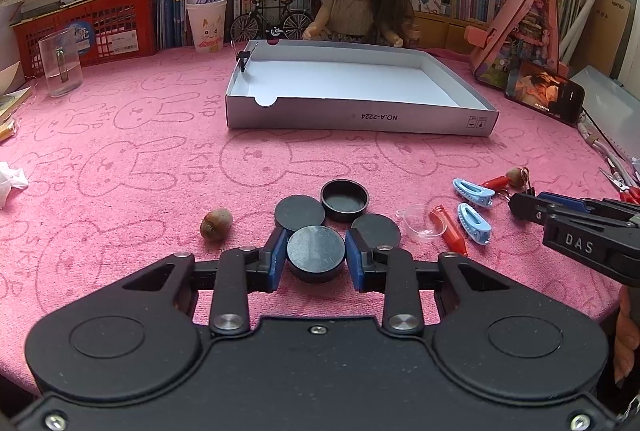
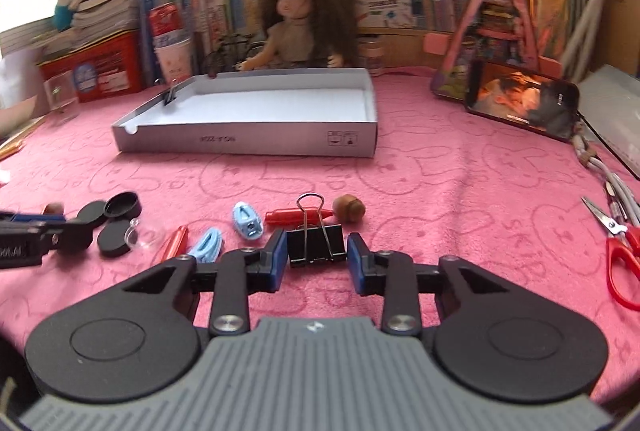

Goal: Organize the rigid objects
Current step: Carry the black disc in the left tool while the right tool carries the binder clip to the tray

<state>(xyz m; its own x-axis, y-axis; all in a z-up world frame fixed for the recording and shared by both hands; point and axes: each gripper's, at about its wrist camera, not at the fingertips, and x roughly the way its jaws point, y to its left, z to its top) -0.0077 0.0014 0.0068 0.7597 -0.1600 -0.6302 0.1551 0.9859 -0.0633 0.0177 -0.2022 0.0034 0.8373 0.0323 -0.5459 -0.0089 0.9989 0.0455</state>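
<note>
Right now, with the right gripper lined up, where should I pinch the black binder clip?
Grip the black binder clip across its flat body sides, coming straight in low from the front. It lies between the right gripper fingers, jaws open, wire handle folded back toward the box, so the sides are clear.
</note>
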